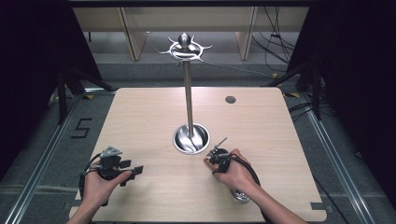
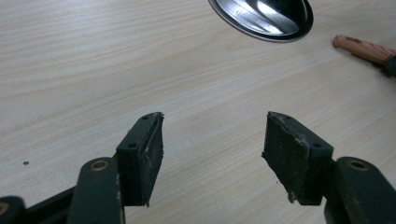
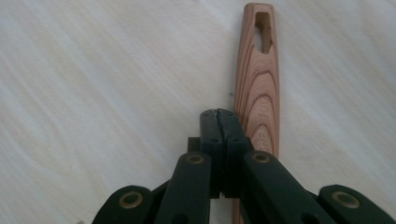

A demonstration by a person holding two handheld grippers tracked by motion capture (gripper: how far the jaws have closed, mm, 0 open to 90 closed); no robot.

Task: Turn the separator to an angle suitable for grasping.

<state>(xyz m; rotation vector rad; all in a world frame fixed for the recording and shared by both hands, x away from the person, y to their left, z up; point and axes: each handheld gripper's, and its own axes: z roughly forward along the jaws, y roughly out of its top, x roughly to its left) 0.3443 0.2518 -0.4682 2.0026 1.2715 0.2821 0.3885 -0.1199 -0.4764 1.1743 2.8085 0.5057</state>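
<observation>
A: Start at the left. What is the left gripper point(image 1: 132, 172) doing?

B: It rests low over the near left of the wooden table point(image 1: 140, 116), held in the person's left hand point(image 1: 100, 186). In the left gripper view its jaws stand wide apart with bare tabletop between the pads point(image 2: 149, 154). It has hold of nothing.

A: And in the middle?

B: A steel stand: a round shiny base point(image 1: 191, 138), a thin upright pole point(image 1: 188, 93), and a ring of curved hooks point(image 1: 186, 48) at the top.

A: Then the right side?

B: The right gripper point(image 1: 215, 150) is just near-right of that base, in the right hand point(image 1: 236, 172). Its jaws are pressed fully together, pad against pad.

A: Holding something?

B: Nothing sits between them. The wooden handle point(image 3: 258, 93) lies flat on the table just beside the closed jaws, on their right in the right gripper view, with a slot cut through its far end. I cannot tell whether the jaws touch it.
</observation>
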